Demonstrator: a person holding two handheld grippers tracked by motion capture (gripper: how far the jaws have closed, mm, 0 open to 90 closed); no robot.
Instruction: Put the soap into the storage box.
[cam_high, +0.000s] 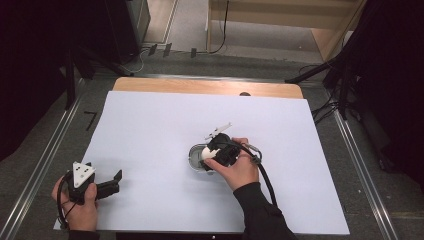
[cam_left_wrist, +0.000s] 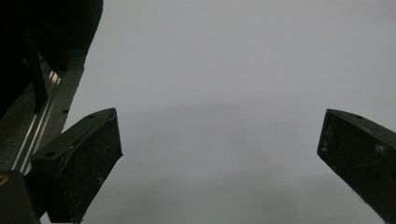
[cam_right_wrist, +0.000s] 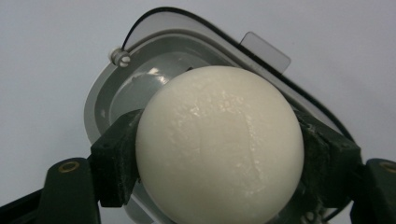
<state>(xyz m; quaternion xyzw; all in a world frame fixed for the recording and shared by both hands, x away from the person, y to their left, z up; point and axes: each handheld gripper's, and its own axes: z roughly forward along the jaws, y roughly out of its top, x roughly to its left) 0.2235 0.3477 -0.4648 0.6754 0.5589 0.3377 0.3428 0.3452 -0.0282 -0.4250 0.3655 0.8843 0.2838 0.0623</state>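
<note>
White ball (cam_right_wrist: 219, 149), frame centre, clamped across its middle by right claw (cam_right_wrist: 219, 158) over grey container (cam_right_wrist: 100, 100); looks smooth, rigid, prob. slippery. Left claw (cam_left_wrist: 219, 154) apart, empty.

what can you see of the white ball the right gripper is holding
The white ball is a smooth, slightly glossy, off-white sphere with faint surface speckles, looking like wax or plastic. The right gripper clamps it on both sides with its black pads. It sits directly above a grey, clear-rimmed container on the white table; contact underneath is hidden.
</note>
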